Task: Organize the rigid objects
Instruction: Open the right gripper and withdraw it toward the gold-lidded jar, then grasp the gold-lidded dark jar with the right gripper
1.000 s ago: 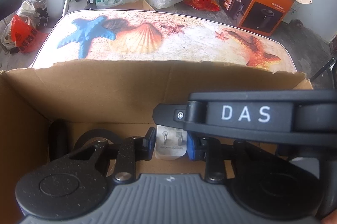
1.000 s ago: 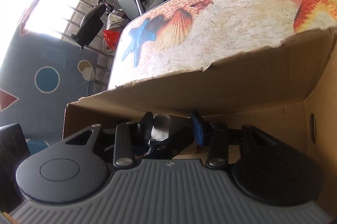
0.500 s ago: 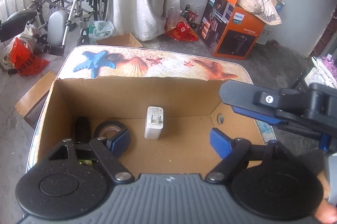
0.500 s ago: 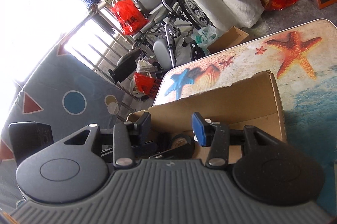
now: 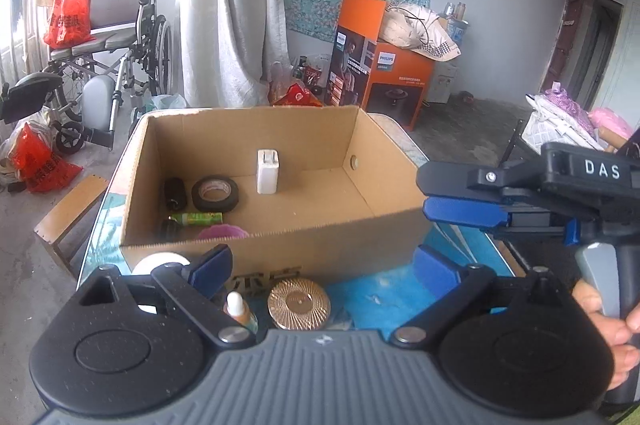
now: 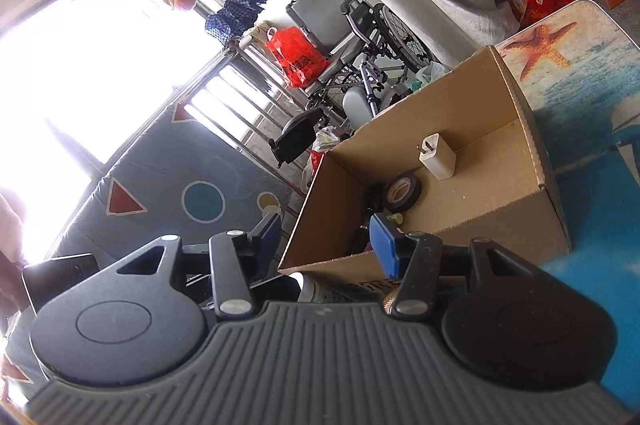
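Left wrist view: the left hand-held gripper [image 5: 322, 263] is spread wide and still opening, nothing between the jaws. It hangs in front of the cardboard box [image 5: 280, 245] on the table [image 5: 400, 299]. Inside the box a white charger [image 5: 267, 171] stands upright near the back wall, with a roll of black tape [image 5: 215, 193] to its left and a green tube [image 5: 196, 218] in front of the tape. A gold round lid [image 5: 299, 303] and a small dropper bottle [image 5: 237, 307] sit on the table just in front of the box. The right hand-held gripper [image 5: 460, 199] pokes in from the right.

Right wrist view: the right hand-held gripper [image 6: 326, 235] is partly open and opening, empty, near the box corner.
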{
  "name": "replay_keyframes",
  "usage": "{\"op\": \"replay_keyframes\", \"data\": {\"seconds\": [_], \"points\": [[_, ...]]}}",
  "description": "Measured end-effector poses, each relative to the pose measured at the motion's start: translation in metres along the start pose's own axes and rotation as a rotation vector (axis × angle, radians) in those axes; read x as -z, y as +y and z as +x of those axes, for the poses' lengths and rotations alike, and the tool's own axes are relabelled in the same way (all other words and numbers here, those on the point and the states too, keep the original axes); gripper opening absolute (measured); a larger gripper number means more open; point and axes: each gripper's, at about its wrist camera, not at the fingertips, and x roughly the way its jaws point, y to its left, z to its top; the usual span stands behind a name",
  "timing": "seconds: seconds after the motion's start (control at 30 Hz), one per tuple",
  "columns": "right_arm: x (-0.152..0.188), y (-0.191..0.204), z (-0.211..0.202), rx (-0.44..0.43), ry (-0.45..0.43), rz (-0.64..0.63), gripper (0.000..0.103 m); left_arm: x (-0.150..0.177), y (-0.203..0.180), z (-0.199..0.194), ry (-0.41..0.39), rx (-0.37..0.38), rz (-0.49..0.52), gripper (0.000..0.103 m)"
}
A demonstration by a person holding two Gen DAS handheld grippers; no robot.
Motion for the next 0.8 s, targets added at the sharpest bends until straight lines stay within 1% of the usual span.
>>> {"op": "replay_keyframes", "data": {"seconds": [0.13,0.2,0.3,0.4,0.47,0.6,0.63,0.7,0.8], "points": [[0.029,-0.009,-0.003,0.032,0.035,0.038,0.051,0.034,0.002,0.006,0.021,0.001,0.004,0.098],[0.041,-0.014,0.006,0.056,0.065,0.059,0.052,0.048,0.001,0.012,0.034,-0.006,0.013,0.098],[0.053,-0.024,0.013,0.088,0.096,0.086,0.052,0.063,-0.003,0.024,0.048,-0.023,0.056,0.098],[0.06,-0.031,0.021,0.104,0.114,0.104,0.052,0.076,-0.008,0.036,0.052,-0.009,0.085,0.097],[0.063,-0.035,0.028,0.109,0.13,0.111,0.052,0.083,-0.012,0.044,0.052,-0.012,0.101,0.097],[0.065,-0.042,0.049,0.116,0.163,0.115,0.049,0.09,-0.018,0.057,0.031,-0.055,0.144,0.093],[0.063,-0.044,0.056,0.116,0.177,0.119,0.047,0.09,-0.018,0.06,0.029,-0.061,0.146,0.092],[0.062,-0.047,0.071,0.116,0.205,0.114,0.045,0.089,-0.015,0.068,0.035,-0.07,0.14,0.086],[0.059,-0.048,0.093,0.129,0.242,0.091,0.043,0.088,-0.011,0.078,0.041,-0.079,0.127,0.082]]}}
